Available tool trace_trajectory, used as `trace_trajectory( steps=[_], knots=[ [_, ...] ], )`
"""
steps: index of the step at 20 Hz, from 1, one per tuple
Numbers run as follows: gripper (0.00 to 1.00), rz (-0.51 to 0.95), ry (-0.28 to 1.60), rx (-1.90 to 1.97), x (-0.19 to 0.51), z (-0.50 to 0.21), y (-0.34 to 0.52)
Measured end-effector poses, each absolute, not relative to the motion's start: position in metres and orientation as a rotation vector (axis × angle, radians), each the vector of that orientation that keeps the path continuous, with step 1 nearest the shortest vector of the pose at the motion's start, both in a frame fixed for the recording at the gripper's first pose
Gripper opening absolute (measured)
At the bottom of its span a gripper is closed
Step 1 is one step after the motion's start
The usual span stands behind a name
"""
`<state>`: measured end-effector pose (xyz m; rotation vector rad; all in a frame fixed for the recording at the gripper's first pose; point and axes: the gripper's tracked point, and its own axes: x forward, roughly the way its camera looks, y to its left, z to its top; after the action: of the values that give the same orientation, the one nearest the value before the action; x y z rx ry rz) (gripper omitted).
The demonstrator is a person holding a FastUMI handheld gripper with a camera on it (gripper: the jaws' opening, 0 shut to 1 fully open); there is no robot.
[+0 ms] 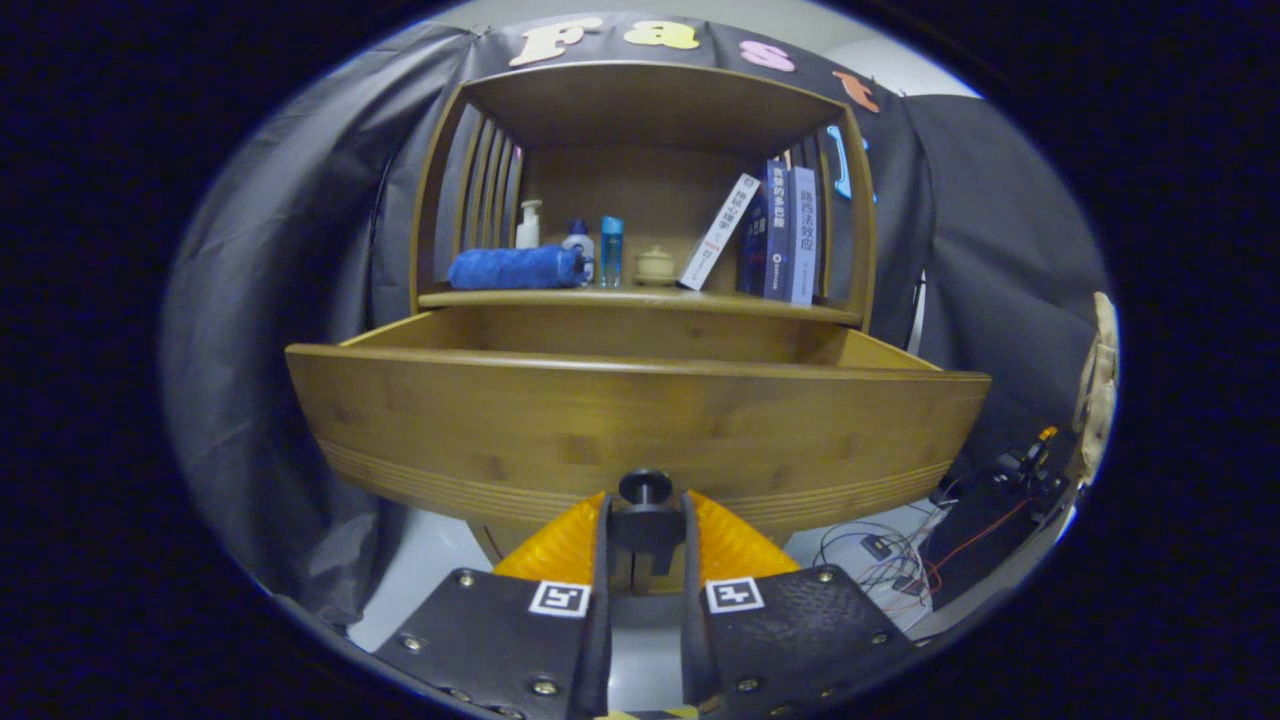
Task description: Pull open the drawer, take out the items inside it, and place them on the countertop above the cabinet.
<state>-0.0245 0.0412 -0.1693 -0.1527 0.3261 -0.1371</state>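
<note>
The wooden drawer (640, 420) stands pulled well out of the cabinet, and its tall front panel hides whatever lies inside. A dark round knob (645, 487) sticks out low on that front panel. My gripper (645, 530) is shut on the knob, one finger pressing on each side of its stem. Above the drawer runs the countertop (640, 299), inside a wooden shelf frame.
On the countertop lie a rolled blue towel (515, 268), a white pump bottle (528, 224), two small bottles (611, 251), a small lidded jar (656, 265) and several books (775, 235), one leaning. Cables and a dark device (1000, 490) lie on the floor, right of the drawer.
</note>
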Motion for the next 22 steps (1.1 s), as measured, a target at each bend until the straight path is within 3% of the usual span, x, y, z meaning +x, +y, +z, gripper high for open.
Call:
trace_trajectory(
  steps=[9, 18, 22],
  knots=[
    [0.28, -0.123, 0.381, -0.126, -0.047, -0.174, 0.042],
    [0.97, -0.211, 0.272, -0.106, -0.077, -0.102, 0.034],
    [0.97, -0.223, 0.241, -0.068, -0.070, -0.062, 0.032]
  ],
)
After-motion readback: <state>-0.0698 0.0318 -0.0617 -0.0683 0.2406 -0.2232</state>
